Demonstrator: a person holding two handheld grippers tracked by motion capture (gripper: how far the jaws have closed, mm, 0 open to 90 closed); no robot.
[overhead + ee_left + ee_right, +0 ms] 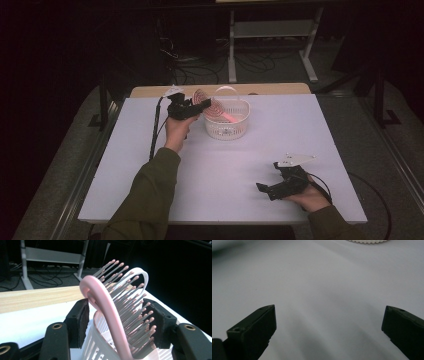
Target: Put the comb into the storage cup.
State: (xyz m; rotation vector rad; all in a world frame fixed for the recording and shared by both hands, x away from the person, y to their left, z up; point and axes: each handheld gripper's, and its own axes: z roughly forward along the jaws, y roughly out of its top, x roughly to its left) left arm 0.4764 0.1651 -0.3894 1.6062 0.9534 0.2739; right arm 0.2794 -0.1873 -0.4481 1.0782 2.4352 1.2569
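A white table point(220, 165) carried the things; a strip of light wood point(150, 91) showed along its far edge. Directly on its white top stood a white slotted basket point(226, 125), near the far edge and left of the middle. The right gripper point(265, 188) rested low at the near right part of the top.

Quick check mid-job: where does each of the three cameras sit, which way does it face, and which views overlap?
High view: above the person's side, facing forward and down on the white table; both sleeved forearms, left tongs at the basket, right tongs low on the table.
Left gripper view: on the left tongs, looking along open jaws set around the pink hairbrush standing in the white basket.
Right gripper view: on the right tongs, low, jaws open over bare table.
Shared: high and left gripper views both show hairbrush and basket.
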